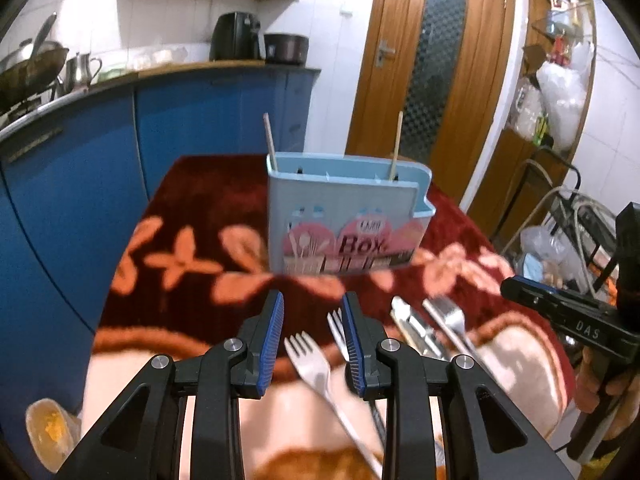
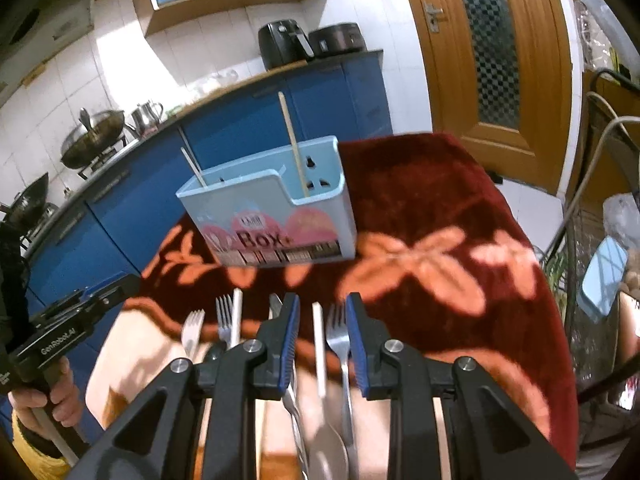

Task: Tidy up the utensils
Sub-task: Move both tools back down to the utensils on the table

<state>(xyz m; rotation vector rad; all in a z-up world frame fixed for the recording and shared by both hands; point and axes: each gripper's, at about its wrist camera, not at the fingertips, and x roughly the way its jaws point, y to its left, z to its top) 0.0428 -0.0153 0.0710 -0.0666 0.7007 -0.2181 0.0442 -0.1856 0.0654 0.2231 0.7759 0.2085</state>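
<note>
Because the forks and spoons lie touching and overlapping on the desk (image 1: 192, 200), I judge that a descent by either gripper could catch two pieces together or push them aside. My left gripper (image 1: 313, 340) hangs with jaws apart and empty, the white fork (image 1: 310, 364) below the gap. My right gripper (image 2: 322, 340) is likewise apart and empty, above a metal fork (image 2: 338, 332). The blue utensil box (image 1: 344, 224) stands upright beyond both, holding two chopsticks (image 1: 271, 142).
</note>
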